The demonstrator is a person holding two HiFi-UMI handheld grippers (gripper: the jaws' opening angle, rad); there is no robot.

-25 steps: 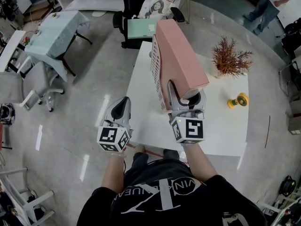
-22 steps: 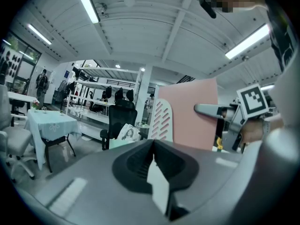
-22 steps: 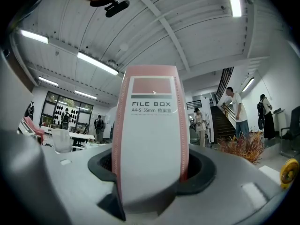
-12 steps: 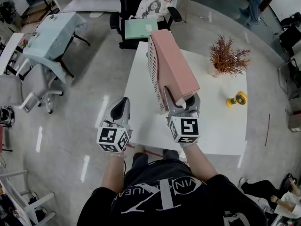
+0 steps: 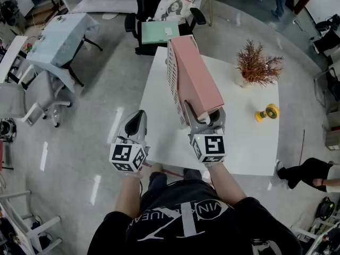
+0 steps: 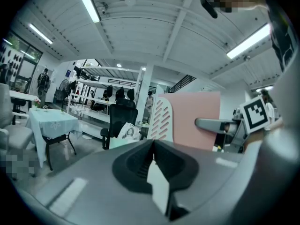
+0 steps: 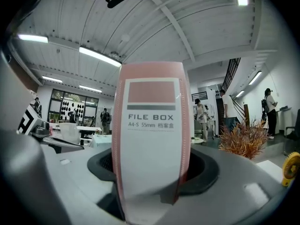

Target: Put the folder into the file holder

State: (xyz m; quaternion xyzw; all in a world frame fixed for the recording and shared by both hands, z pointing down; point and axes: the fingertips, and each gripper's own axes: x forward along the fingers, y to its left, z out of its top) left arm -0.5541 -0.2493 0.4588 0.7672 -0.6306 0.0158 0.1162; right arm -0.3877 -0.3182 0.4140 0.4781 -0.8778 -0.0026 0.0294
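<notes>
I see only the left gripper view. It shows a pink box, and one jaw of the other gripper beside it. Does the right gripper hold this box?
Observer: Yes. In the right gripper view, the right gripper is shut on the narrow spine of the pink box, which is labelled "FILE BOX".
Operator: What is under the box?
Observer: The head view shows the white table under it. The slotted file holder lies against the box's left side.
Operator: Is anything else on the table?
Observer: A dried plant and a yellow object, both to the right of the box and apart from it.
</notes>
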